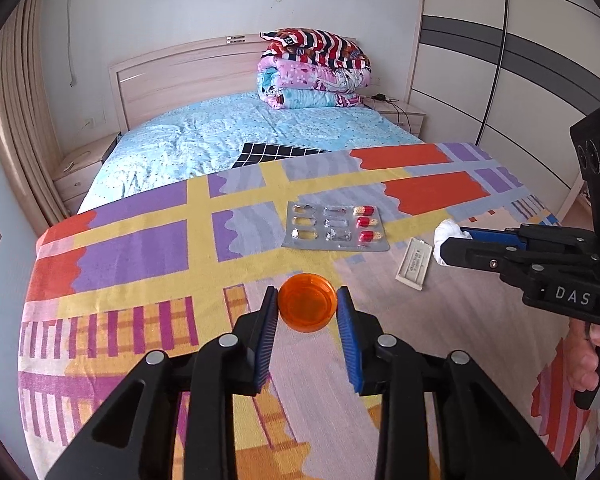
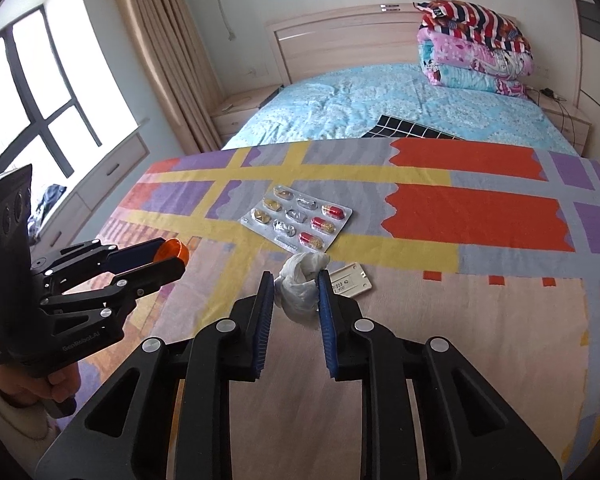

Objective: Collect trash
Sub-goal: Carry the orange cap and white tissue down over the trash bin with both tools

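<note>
Trash lies on a patterned blanket [image 1: 148,240] spread over the foot of a bed [image 1: 228,136]. An orange cap [image 1: 307,302] sits between the blue pads of the left tool [image 1: 307,305], both pads pressing its sides, so that tool is clamped on the cap. From the right wrist view the cap [image 2: 173,250] appears held at the tool's tips [image 2: 171,258], toward the blanket's left edge; whether it touches the cloth I cannot tell.

A crumpled white tissue [image 2: 300,288] is pinched between the pads of the right tool [image 2: 296,290], near the middle of the blanket. The left wrist view shows the same tissue [image 1: 449,236] bulging at that tool's tips [image 1: 454,240], to the right of the cap.

Just beside the tissue lies a flat white packet [image 2: 352,283], with printed text, partly behind the right tool's finger. It shows again in the left wrist view [image 1: 414,263].

Farther up the blanket rests a silver blister pack [image 1: 334,226]; three red and yellow capsules remain along one side, and other pockets look crushed or hold pale contents. It lies apart from both tools.

Beyond the blanket's far edge, a black grid-marked sheet [image 1: 276,152] lies on the blue bedsheet. Folded quilts [image 1: 316,68] are stacked by the headboard [image 1: 180,76]. A curtain [image 2: 160,52] hangs beside a window [image 2: 32,92].
</note>
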